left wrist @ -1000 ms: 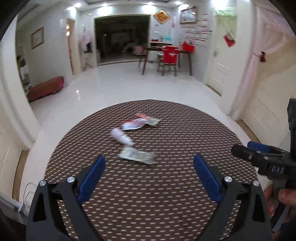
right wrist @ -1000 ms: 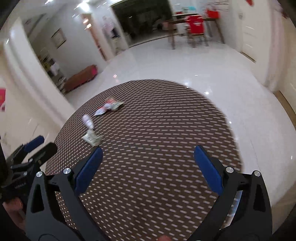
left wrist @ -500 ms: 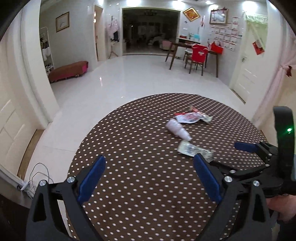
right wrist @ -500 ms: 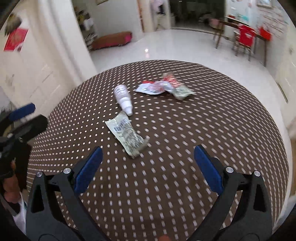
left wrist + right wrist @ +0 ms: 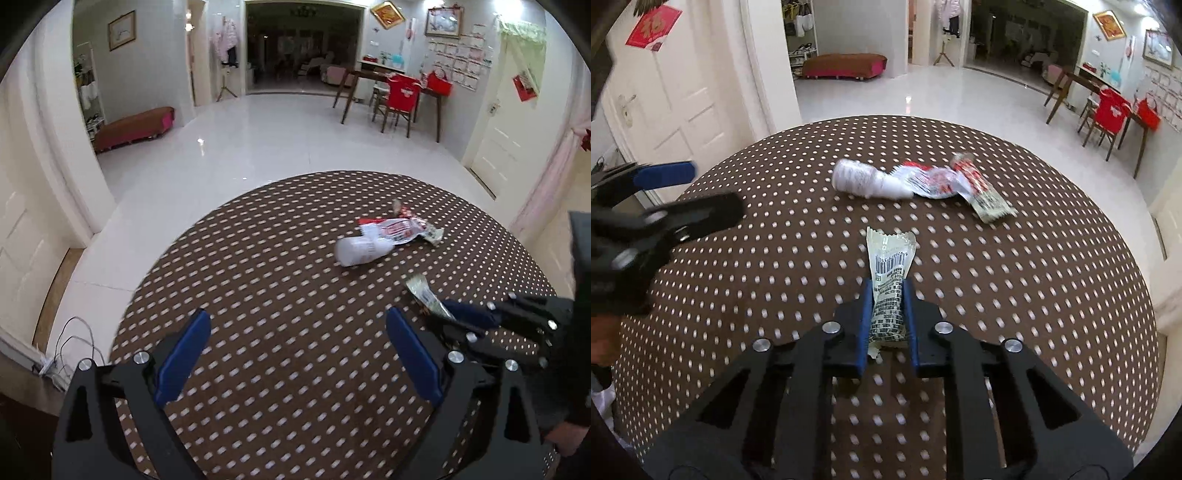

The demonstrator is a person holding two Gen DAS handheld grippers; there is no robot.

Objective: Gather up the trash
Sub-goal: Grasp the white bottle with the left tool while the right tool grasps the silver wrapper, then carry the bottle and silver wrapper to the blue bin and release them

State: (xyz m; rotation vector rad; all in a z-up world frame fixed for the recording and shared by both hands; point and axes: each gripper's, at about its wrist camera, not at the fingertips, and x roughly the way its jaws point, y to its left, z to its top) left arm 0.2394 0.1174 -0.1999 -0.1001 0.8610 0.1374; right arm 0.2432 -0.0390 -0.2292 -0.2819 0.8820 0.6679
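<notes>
My right gripper (image 5: 888, 286) is shut on a pale green wrapper (image 5: 891, 269) that lies on the round brown dotted table (image 5: 1052, 295). The same wrapper (image 5: 424, 293) and right gripper (image 5: 448, 308) show at the right of the left wrist view. Beyond it lie a small white bottle (image 5: 866, 180) on its side, a red and white wrapper (image 5: 929, 181) and a red and green wrapper (image 5: 984, 197). My left gripper (image 5: 297, 330) is open and empty over the table's near left part, apart from the bottle (image 5: 360, 251).
The table edge (image 5: 155, 266) drops to a white tiled floor. A white door (image 5: 676, 110) stands close on the left. A red bench (image 5: 133, 127) and a desk with a red chair (image 5: 402, 96) stand far back.
My right gripper has moved forward and shut on the pale green wrapper. My left gripper has shifted left and stayed open.
</notes>
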